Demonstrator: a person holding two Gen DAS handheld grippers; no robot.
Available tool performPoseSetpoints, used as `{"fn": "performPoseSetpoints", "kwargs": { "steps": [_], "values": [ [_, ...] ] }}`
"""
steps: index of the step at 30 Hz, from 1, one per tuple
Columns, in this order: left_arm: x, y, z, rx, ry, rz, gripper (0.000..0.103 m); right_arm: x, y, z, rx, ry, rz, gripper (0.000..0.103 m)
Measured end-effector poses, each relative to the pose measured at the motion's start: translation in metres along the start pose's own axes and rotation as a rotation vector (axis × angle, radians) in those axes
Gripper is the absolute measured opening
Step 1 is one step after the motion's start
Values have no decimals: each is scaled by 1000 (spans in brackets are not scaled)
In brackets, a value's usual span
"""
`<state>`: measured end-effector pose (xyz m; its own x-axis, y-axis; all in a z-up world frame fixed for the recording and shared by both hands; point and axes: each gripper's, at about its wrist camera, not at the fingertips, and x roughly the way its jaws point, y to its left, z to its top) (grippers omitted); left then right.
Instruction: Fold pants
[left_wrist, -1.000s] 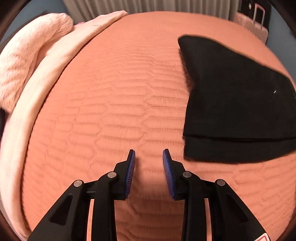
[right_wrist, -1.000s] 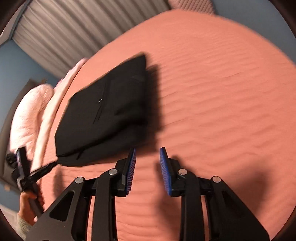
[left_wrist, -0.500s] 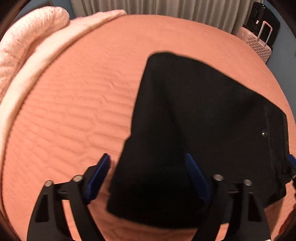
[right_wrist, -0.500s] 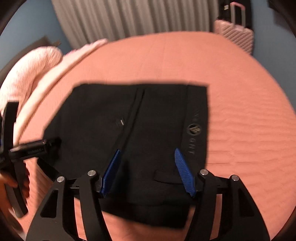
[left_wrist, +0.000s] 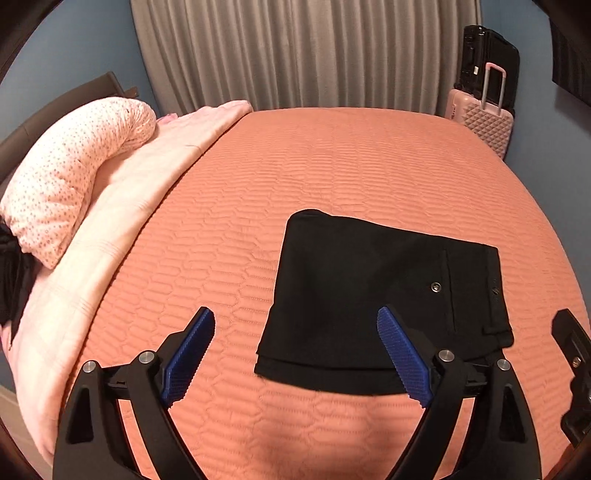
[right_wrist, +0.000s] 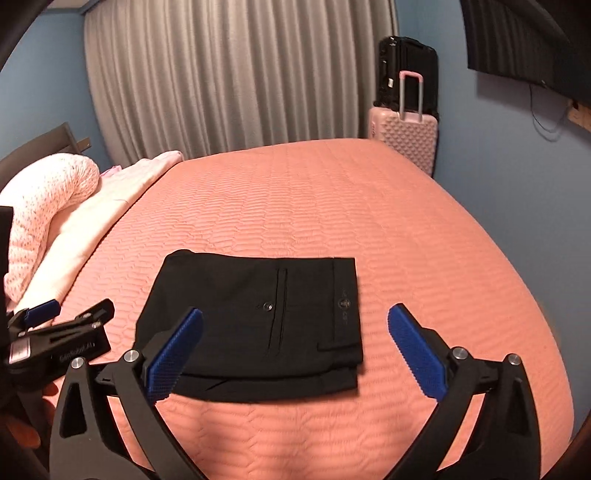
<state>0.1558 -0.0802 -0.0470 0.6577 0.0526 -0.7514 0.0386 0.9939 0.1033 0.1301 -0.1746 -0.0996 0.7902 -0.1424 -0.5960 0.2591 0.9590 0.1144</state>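
The black pants (left_wrist: 369, 288) lie folded into a flat rectangle on the orange quilted bedspread (left_wrist: 332, 166), pocket button and waistband facing up. In the right wrist view the pants (right_wrist: 240, 306) sit just beyond the fingers. My left gripper (left_wrist: 295, 312) hovers above the pants' near left edge. Its jaws are opening wide, with nothing pressed between the blue pads. My right gripper (right_wrist: 295, 310) hangs over the pants' near right part, jaws also opening and holding nothing. The left gripper (right_wrist: 55, 321) shows at the left edge of the right wrist view, held by a hand.
A speckled pink pillow (left_wrist: 74, 166) and a pale pink blanket (left_wrist: 129, 229) lie along the bed's left side. A pink suitcase (right_wrist: 402, 133) with a black case behind it stands at the far corner by the grey curtain (right_wrist: 221, 74). A dark screen (right_wrist: 535, 44) hangs on the blue wall.
Both grippers have risen and drawn back from the bed while their jaws spread from nearly shut to wide. The pants now sit lower and smaller in both views, lying flat and untouched.
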Motion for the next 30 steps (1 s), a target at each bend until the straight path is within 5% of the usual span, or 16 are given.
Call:
{"fn": "performPoseSetpoints", "kwargs": {
  "steps": [9, 17, 23, 30],
  "values": [
    [-41, 1, -36, 32, -25, -61, 89, -26, -3, -3, 1, -36, -27, 98],
    [-40, 4, -40, 9, -12, -106, 92, -30, -3, -5, -15, -29, -45, 98],
    [-45, 2, -38, 51, -50, -29, 92, -30, 6, -8, -28, -31, -46, 98],
    [-49, 4, -37, 34, -64, -66, 92, -30, 10, -10, -21, -37, -63, 98]
  ]
}}
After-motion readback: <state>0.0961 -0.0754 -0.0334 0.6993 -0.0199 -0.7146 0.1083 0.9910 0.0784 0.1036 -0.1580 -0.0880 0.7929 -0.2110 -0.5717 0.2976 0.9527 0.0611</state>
